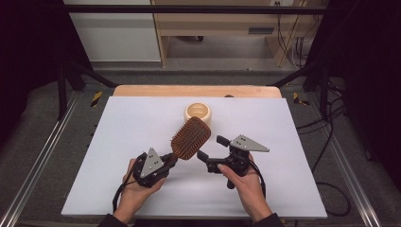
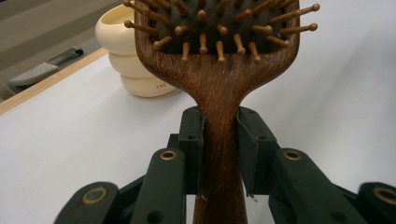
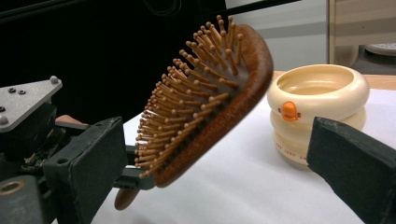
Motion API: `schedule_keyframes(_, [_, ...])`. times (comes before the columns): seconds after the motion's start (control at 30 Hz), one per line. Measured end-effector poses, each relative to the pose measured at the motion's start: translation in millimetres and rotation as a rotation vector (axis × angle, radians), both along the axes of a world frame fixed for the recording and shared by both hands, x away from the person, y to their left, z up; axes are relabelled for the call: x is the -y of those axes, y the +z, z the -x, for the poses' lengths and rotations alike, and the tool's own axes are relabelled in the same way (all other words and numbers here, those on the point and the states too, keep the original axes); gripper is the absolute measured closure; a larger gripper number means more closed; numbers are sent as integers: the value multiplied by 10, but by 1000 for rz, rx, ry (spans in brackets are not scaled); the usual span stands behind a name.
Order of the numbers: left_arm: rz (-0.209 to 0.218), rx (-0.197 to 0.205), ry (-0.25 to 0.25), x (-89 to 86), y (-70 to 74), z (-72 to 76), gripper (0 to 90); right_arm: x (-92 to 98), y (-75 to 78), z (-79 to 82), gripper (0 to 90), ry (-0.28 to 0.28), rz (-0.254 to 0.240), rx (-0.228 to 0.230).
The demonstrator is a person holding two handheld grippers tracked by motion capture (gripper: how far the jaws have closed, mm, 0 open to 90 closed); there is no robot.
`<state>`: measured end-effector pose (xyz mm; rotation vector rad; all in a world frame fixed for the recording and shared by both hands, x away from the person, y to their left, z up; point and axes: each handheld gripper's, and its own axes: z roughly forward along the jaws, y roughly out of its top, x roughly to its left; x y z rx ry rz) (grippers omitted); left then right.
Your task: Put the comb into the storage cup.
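A brown wooden paddle hairbrush point(image 1: 190, 137) with wooden pins is lifted off the white table top point(image 1: 132, 127), its head tilted up and away. My left gripper point(image 1: 172, 158) is shut on its handle; in the left gripper view both pads press the handle of the hairbrush point(image 2: 219, 79) on either side, at my left gripper point(image 2: 220, 140). My right gripper point(image 1: 212, 147) stands open just right of the brush head, not touching it. In the right gripper view the hairbrush point(image 3: 210, 93) hangs ahead of my right gripper point(image 3: 219, 158), pins facing left.
A cream ring-stacked cup point(image 1: 197, 112) with an orange duck bill point(image 3: 289, 111) stands upright behind the brush, near the table's far edge. Metal frame rails run along both sides of the table. Cables lie on the floor at the right.
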<state>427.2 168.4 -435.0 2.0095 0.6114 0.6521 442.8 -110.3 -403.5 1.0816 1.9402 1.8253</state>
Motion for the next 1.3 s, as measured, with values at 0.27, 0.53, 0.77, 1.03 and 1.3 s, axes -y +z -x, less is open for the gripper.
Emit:
schedule_keyframes(0.27, [0,1,-10,29,-6,15,728,-64,22,-19,53,14,-6,-1])
schedule_keyframes(0.53, [2,4,-15,45,-2,27,728,-82,21,-39,62,9,-18,-4])
schedule_keyframes(0.77, [3,6,-21,64,-3,39,728,-87,37,-49,74,12,-34,-6])
schedule_keyframes(1.03, [5,12,-21,74,1,51,728,-91,44,-55,95,14,-46,-5])
schedule_keyframes(1.3, [10,11,-20,73,2,52,727,-93,50,-57,134,18,-51,2])
